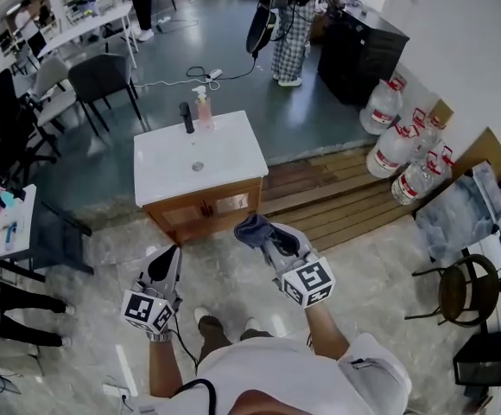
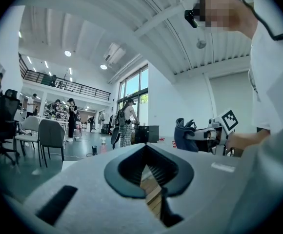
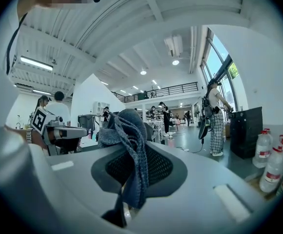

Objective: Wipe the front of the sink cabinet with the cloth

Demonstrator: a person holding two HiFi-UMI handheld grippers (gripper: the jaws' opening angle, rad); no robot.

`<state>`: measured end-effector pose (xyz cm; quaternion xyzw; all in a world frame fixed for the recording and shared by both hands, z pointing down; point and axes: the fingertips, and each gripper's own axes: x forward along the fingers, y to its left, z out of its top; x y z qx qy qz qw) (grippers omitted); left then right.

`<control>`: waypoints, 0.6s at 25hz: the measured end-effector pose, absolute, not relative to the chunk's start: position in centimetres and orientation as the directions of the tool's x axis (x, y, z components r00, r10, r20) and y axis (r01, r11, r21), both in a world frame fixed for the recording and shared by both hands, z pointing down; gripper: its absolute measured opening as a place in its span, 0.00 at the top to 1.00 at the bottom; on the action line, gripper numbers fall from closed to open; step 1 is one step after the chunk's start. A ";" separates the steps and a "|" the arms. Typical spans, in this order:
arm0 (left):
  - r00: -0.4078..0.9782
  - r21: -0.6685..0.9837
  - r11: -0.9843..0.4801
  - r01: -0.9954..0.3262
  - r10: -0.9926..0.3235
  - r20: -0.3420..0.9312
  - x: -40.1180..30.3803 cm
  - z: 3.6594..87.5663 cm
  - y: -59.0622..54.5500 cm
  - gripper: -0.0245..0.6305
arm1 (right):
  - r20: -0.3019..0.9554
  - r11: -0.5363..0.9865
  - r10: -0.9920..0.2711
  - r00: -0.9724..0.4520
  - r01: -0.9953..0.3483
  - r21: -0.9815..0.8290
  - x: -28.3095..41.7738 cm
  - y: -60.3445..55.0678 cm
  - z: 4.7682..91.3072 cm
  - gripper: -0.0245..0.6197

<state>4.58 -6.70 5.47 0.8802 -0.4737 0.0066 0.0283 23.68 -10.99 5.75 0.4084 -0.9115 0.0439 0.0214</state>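
Big open workshop; sink cabinet (image 1: 200,212) is standing on speckled floor (image 1: 363,258).
R tool (image 1: 263,236) is gripping cloth (image 1: 249,226) nr cabinet front; L tool (image 1: 168,258) is hanging closed, empty. Jug (image 1: 389,158) labels unreadable.

Bright, even light comes from tall windows (image 3: 219,57) and ceiling lamps (image 3: 36,62); shadows on the floor (image 1: 233,102) are soft. The white sink top (image 1: 225,158) nearly glares. Both gripper views bulge, black-cornered; the left claw (image 2: 161,190) looks blurred up close.
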 end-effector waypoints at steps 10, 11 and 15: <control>0.548 0.030 -0.547 -0.836 -0.836 0.021 3.9 4.4 -7.3 0.96 | 0.060 0.682 -0.728 -0.682 -0.731 -0.037 21.9 -11.4 4.9 0.88; 0.549 0.028 -0.548 -0.836 -0.836 0.019 3.8 4.3 -7.3 0.96 | 0.061 0.683 -0.727 -0.684 -0.729 -0.035 21.8 -11.4 4.9 0.88; 0.552 0.027 -0.551 -0.834 -0.834 0.018 3.4 4.3 -7.3 0.96 | 0.055 0.694 -0.718 -0.694 -0.720 -0.030 21.0 -11.2 4.9 0.88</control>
